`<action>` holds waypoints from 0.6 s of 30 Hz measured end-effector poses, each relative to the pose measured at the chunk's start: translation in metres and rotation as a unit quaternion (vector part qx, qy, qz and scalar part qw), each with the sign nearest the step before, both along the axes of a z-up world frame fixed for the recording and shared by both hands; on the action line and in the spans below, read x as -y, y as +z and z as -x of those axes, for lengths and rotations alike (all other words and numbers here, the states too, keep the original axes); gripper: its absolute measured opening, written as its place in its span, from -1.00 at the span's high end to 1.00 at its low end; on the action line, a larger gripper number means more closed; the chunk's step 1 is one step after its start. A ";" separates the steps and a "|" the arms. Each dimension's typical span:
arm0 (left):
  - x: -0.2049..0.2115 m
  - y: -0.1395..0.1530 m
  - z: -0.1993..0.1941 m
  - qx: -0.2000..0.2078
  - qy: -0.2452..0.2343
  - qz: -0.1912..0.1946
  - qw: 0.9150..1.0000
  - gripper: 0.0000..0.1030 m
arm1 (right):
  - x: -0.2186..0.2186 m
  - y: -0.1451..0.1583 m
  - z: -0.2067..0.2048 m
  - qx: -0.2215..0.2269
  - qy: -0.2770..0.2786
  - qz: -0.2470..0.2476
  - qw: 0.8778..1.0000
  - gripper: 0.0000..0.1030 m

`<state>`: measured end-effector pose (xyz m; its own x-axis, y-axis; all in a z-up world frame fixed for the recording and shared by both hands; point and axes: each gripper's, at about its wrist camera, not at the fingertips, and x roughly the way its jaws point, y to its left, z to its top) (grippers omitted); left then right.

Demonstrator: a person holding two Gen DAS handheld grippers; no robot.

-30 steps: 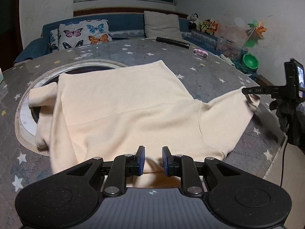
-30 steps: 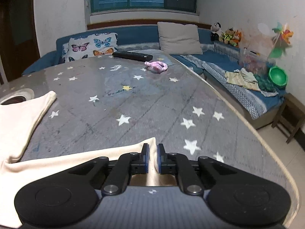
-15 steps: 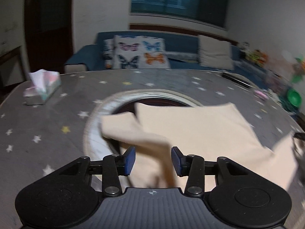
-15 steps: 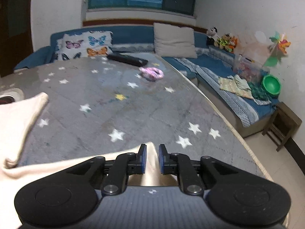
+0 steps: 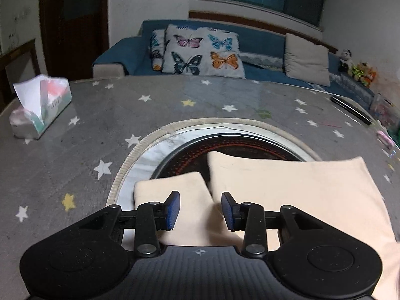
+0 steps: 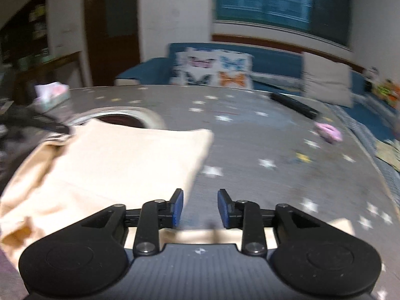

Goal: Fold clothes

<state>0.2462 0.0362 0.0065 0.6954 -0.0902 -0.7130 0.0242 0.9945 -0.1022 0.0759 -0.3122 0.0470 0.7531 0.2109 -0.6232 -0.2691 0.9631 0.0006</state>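
A cream garment lies flat on the grey star-patterned table, partly over the round dark inset. A folded-in sleeve lies on its left part. My left gripper is open and empty just above that sleeve. In the right wrist view the garment lies to the left, and a strip of it shows under the gripper body. My right gripper is open and empty over bare table beside the garment's right edge. The right view is blurred.
A tissue box stands at the table's far left. A black remote and a pink object lie at the far right. A blue sofa with butterfly cushions is behind the table. The table's right edge drops off.
Both grippers have opened and let go of the garment. The left gripper swung left over the folded sleeve. The right gripper turned left toward the garment's body.
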 end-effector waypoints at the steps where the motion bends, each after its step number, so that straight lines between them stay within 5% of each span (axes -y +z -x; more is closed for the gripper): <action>1: -0.003 -0.003 -0.005 -0.003 0.007 0.005 1.000 0.26 | -0.007 0.001 -0.001 0.000 0.011 -0.001 1.000 0.38; 7: -0.005 -0.007 -0.022 -0.005 0.017 0.014 1.000 0.38 | -0.040 0.002 -0.006 0.000 0.059 -0.011 0.998 0.36; 13: 0.006 -0.009 -0.024 0.002 0.012 -0.021 1.000 0.37 | -0.053 -0.002 -0.012 -0.010 0.079 -0.013 0.997 0.36; 18: -0.003 -0.008 -0.020 0.010 0.023 -0.024 0.999 0.90 | -0.063 0.003 -0.005 -0.009 0.100 -0.019 0.995 0.36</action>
<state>0.2665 0.0388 -0.0017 0.7117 -0.0246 -0.7020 -0.0193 0.9983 -0.0546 0.0813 -0.2489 0.0496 0.6818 0.3792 -0.6256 -0.4556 0.8892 0.0424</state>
